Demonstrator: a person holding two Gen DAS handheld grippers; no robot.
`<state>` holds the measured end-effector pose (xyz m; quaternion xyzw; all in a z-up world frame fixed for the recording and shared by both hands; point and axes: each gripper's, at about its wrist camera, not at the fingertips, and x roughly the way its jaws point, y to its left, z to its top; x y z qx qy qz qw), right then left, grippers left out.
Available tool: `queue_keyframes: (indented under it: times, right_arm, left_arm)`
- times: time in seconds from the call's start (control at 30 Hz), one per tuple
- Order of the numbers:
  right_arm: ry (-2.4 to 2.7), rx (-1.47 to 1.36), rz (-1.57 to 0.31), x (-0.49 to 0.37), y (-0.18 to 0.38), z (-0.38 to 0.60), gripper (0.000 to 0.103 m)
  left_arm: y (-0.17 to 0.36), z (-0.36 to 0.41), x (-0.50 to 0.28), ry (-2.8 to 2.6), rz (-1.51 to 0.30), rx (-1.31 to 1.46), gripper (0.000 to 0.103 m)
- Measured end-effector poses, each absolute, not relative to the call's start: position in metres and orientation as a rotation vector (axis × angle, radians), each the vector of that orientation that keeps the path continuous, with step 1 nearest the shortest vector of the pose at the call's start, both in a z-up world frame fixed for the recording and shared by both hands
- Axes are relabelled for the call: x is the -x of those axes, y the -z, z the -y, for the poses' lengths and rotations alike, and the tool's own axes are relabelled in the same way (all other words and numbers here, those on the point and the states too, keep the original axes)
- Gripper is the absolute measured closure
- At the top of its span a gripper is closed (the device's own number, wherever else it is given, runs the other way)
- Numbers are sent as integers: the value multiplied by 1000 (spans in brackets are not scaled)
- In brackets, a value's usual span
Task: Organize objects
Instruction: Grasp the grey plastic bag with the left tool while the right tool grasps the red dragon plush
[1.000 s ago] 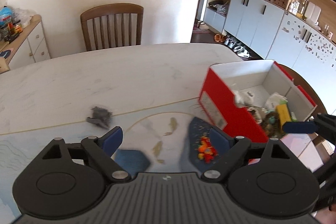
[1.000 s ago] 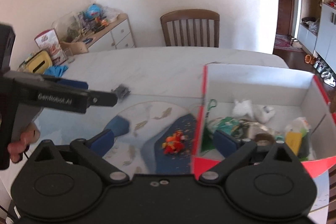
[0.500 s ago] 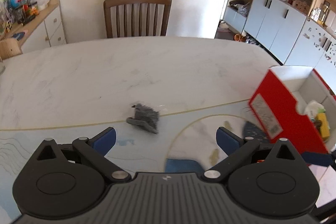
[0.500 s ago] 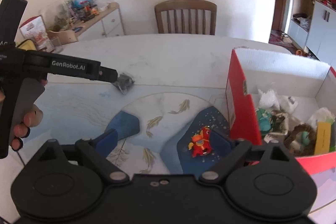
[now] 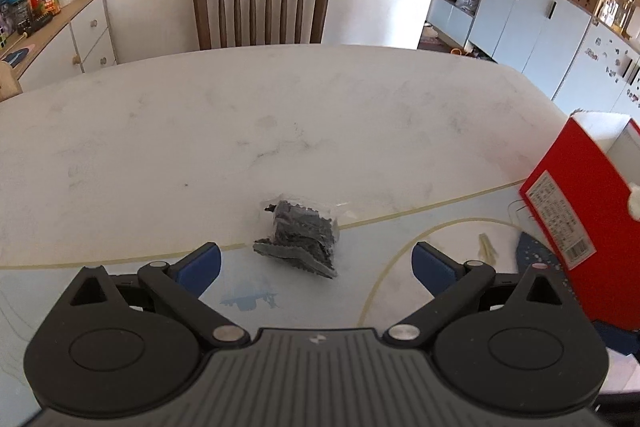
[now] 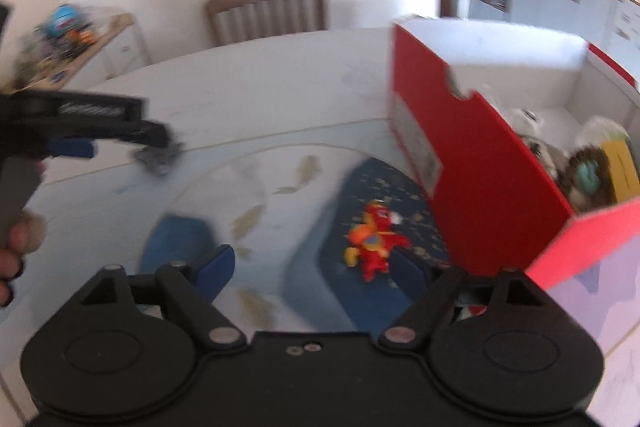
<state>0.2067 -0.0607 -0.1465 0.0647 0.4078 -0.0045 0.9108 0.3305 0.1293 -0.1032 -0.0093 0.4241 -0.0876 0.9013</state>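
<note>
Domestic dining room: a pale marble-look table (image 5: 280, 115) partly covered by a printed blue-and-white mat (image 6: 280, 195), white wall behind. Nearest, the left gripper (image 5: 316, 261) has its jaws spread wide and nothing between the pads; it is aimed down at a small clear bag of dark grey parts (image 5: 300, 233) lying at the mat's far edge, just ahead of the fingertips and untouched. The bag appears light, soft and crinkly, likely slippery on its film, with stiff toothed pieces inside; judged best taken across the bunched middle, not by a loose corner. Its long axis runs diagonally, near-right to far-left, with a flatter toothed piece on the near side. The right gripper (image 6: 316, 267) has its jaws closing; a small red and orange toy figure (image 6: 374, 241) lies on the mat's dark blue patch, just ahead of its tips and nearer the right finger, not yet pressed. The figure looks rigid, light and irregular; the torso offers the surest hold. It lies flat, long axis running near-left to far-right, head towards the red box (image 6: 480, 163). That box stands just beside the figure, open, already holding mixed items. Farthest, a wooden chair (image 5: 262, 7) at the table's far side, a sideboard (image 5: 68, 39) left, white cabinets (image 5: 532, 15) right.
</note>
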Motion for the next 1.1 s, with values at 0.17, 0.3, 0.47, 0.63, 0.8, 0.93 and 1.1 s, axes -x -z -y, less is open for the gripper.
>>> queue_keyframes:
  times: [0.17, 0.3, 0.47, 0.63, 0.8, 0.93, 1.1]
  right_arm:
    - [111, -150, -849, -211, 159, 64, 24]
    - [163, -156, -847, -215, 163, 62, 22]
    - [218, -138, -859, -219, 168, 58, 27]
    - [274, -166, -860, -228, 168, 54, 34]
    - [281, -144, -854, -233, 167, 47, 52]
    - [270, -129, -852, -234, 167, 45, 62]
    - [256, -119, -861, -235, 165, 46, 66]
  left_arm:
    - [113, -130, -341, 180, -885, 14, 1]
    - [120, -129, -347, 181, -882, 2, 1]
    - [130, -131, -352, 178, -897, 5, 1]
    - [138, -132, -354, 183, -895, 7, 2]
    - [139, -131, -350, 188, -869, -10, 5]
    - [138, -132, -352, 208, -874, -4, 22]
    - [135, -134, -352, 230, -876, 12, 45]
